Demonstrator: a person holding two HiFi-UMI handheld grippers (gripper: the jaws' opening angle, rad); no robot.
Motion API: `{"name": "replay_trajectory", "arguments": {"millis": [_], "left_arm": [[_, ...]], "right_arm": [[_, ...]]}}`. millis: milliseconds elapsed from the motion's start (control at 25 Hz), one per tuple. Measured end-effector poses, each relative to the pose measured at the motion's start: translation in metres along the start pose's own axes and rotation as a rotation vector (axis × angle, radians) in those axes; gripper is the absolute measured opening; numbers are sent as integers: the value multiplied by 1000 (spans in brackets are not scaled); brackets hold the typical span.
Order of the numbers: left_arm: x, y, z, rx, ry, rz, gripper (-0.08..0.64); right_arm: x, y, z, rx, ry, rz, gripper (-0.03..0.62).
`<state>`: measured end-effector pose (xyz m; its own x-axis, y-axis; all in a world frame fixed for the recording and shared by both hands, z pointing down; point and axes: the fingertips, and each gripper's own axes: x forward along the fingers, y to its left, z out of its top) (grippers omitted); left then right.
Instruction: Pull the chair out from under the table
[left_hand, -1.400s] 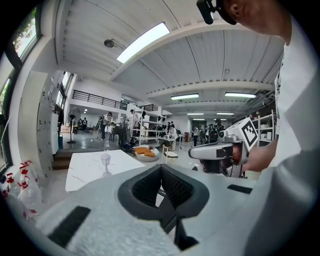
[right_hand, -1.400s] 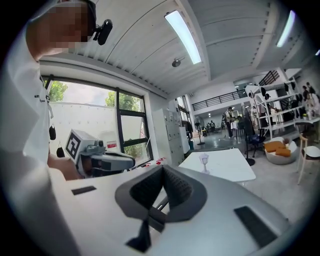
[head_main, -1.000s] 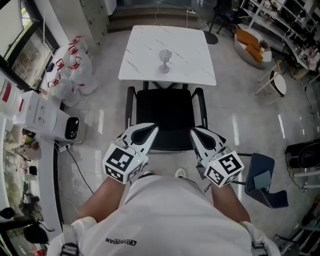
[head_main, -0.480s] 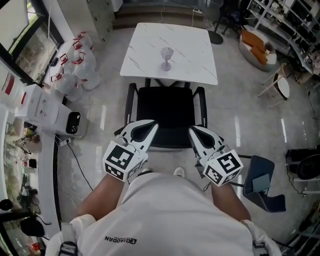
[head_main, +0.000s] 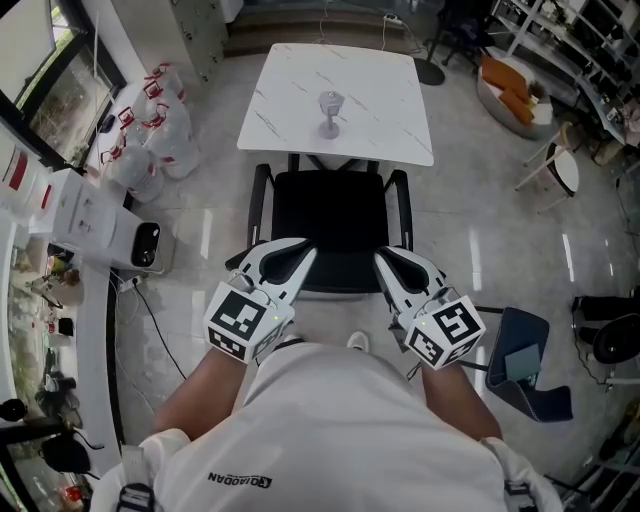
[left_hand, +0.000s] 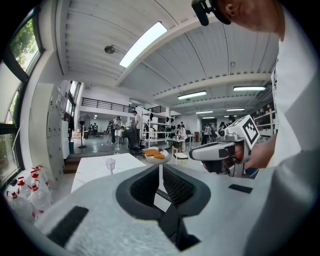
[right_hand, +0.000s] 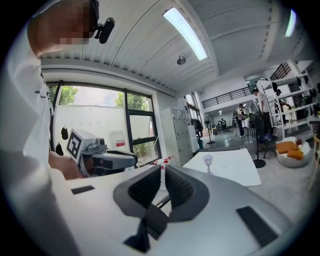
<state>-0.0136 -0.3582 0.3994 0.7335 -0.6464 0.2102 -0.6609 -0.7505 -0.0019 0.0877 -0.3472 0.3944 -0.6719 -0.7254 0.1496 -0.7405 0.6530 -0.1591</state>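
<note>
The black chair with armrests stands just in front of me, its seat out from under the white marble table. My left gripper and right gripper both reach the near edge of its backrest, left and right of the middle. In the left gripper view the left gripper has its jaws opening, with a narrow gap and a thin dark bar crossing low in it. In the right gripper view the right gripper is opening too, with a slim gap and a dark bar at its base. The pads do not press.
A clear goblet stands on the table. White bags and a white appliance line the left. A blue seat is close at my right, with a white stool and an orange-cushioned seat farther off.
Both grippers stay at the chair's backrest edge and the chair keeps its place. Only the head view has shifted slightly.
</note>
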Motion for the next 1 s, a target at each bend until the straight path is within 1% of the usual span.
{"name": "replay_trajectory", "arguments": {"millis": [160,440,560,760,920,1000], "left_arm": [[-1,-1,-3,9,11,-6,56],[1,4,-4,19,19,5,91],[1,3,-4,28,21,-7,107],[2,-2,-7,28,24,-27,109],[2,0,-8,19,30,-34,109],[0,-2,-10,12,37,-51,109]], "right_arm": [[1,2,-1,-4,0,0,45],[4,-2,-2,-10,2,-8,87],[4,-1,-2,-19,12,-5,109],[5,-4,-6,-17,29,-13,108],[8,-3,-6,-22,34,-7,109],[8,-1,-8,-34,40,1,108]]}}
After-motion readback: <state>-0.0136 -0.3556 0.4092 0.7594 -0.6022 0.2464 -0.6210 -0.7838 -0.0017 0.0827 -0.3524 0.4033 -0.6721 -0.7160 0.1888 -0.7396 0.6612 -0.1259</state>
